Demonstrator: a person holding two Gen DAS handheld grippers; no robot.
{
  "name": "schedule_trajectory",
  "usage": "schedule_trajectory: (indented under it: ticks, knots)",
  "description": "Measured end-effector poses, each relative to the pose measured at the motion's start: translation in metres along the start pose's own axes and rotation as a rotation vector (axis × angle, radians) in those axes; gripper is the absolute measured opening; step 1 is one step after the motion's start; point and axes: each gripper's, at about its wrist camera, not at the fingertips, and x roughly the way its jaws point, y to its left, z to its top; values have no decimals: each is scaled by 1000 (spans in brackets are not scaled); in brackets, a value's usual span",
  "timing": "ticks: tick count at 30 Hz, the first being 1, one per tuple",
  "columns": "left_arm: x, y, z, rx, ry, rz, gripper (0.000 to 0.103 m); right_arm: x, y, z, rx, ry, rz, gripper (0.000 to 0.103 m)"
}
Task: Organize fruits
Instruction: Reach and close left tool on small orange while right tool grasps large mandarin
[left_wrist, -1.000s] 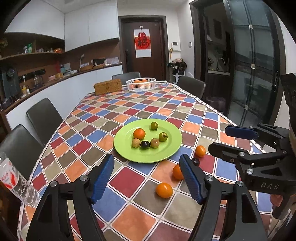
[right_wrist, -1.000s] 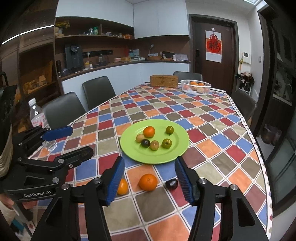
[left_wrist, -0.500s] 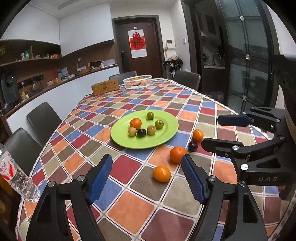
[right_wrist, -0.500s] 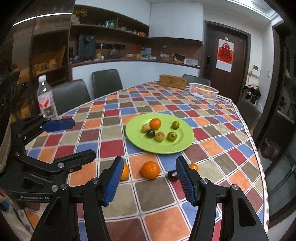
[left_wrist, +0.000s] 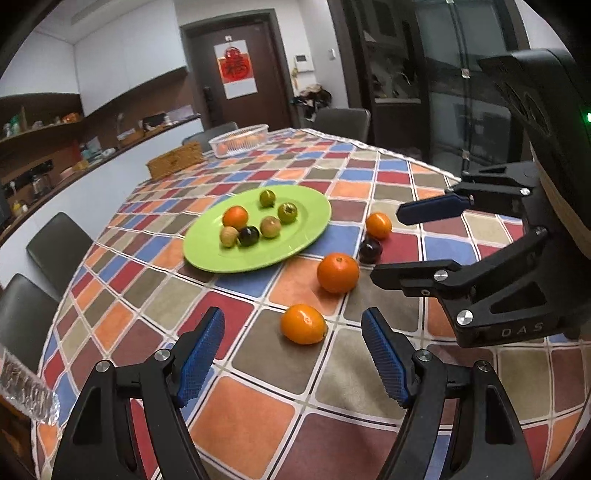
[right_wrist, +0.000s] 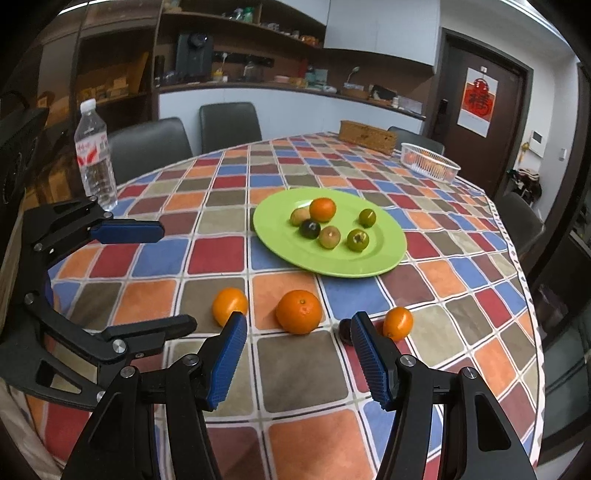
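Both tools empty, jaws spread: left tool (left_wrist: 291, 365) just short of the small orange (left_wrist: 303, 324), right tool (right_wrist: 297, 360) just short of the large orange (right_wrist: 299, 311). Both fruits lie loose on the bench (left_wrist: 343, 373), green plate (left_wrist: 306, 236) beyond. Judgement: straddle each fruit at its widest, close gently; round fruit rolls if nudged.

Both tools lower, left tool (left_wrist: 291, 363) and right tool (right_wrist: 297, 363) nearer loose oranges (left_wrist: 338, 272)

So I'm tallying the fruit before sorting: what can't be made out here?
- White basket, both views: contents are only an orange blur, too small to count.
- Dark fruit, right wrist view: half hidden behind the right tool's finger.
- Water bottle, left wrist view: cut off by the edge.
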Motion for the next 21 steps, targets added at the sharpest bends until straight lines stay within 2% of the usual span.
schedule_trajectory:
  ticks: [7, 16, 21]
  knots:
    - [23, 4, -2, 5, 41, -59, 73, 23, -7, -2, -4, 47, 31, 59]
    - [45, 8, -3, -13, 91, -108, 62, 46, -12, -3, 2, 84, 76, 59]
    - [57, 14, -3, -52, 134, -131, 53, 59, -14, -3, 22, 103, 98, 59]
